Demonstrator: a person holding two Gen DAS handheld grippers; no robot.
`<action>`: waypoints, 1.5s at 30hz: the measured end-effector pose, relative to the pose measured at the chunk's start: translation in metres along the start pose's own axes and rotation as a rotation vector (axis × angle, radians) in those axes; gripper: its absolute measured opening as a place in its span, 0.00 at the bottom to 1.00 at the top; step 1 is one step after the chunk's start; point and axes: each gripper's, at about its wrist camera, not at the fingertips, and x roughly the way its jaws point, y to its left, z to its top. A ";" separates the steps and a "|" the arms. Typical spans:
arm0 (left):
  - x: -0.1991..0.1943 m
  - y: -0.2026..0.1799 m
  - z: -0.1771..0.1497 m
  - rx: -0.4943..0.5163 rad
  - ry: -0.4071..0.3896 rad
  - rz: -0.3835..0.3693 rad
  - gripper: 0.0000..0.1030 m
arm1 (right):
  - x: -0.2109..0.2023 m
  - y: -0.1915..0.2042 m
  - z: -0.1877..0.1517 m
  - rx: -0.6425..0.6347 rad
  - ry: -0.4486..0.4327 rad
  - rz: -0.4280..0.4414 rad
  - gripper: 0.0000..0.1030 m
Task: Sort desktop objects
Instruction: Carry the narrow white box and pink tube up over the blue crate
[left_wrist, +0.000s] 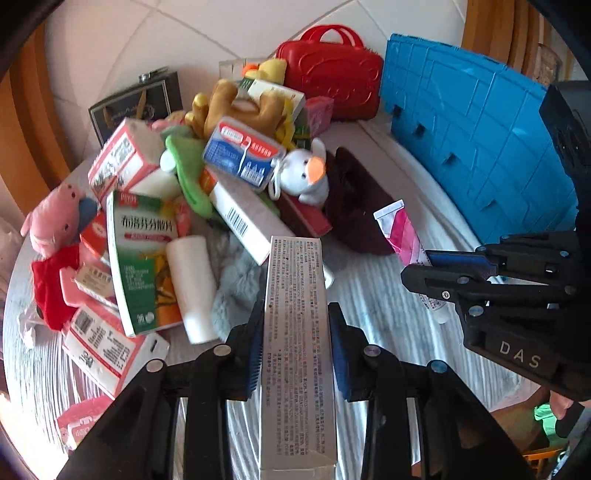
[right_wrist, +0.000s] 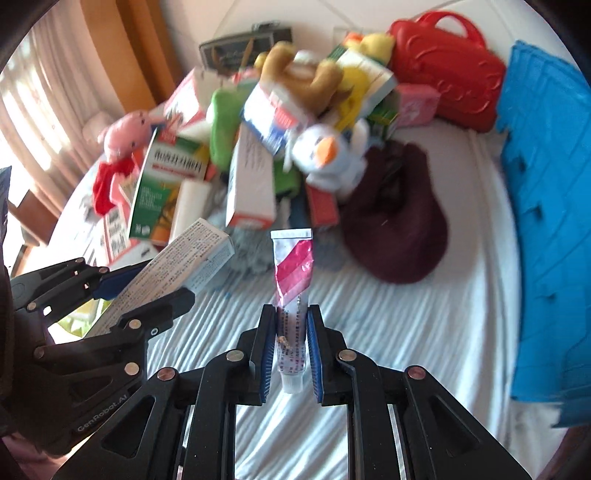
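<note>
The left claw (left_wrist: 295, 354) is pinching a long grey carton (left_wrist: 295, 332) covered in fine print too small to read, its long axis running away from the claw toward the heap of boxes and plush toys (left_wrist: 207, 177). The right claw (right_wrist: 291, 354), marked "DAS" on its body, is pinching a white and pink tube (right_wrist: 291, 291), cap toward the claw and crimped end toward the heap. Both are tilting downward above the white striped bench (right_wrist: 406, 332). A blue crate (left_wrist: 480, 147) is standing right of the heap.

A home room is showing: beige gathered curtains (right_wrist: 33, 110), orange-brown wooden furniture (right_wrist: 122, 48), soft plush toys (left_wrist: 306, 173) crowding a cloth-covered tabletop (right_wrist: 406, 332).
</note>
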 end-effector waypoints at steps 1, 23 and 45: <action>-0.004 -0.008 0.007 0.008 -0.024 0.000 0.30 | -0.008 -0.004 0.011 0.007 -0.028 -0.015 0.16; -0.104 -0.186 0.184 0.176 -0.484 -0.139 0.30 | -0.239 -0.138 0.012 0.149 -0.590 -0.345 0.16; -0.036 -0.377 0.249 0.247 -0.222 -0.146 0.30 | -0.242 -0.321 -0.034 0.412 -0.413 -0.562 0.16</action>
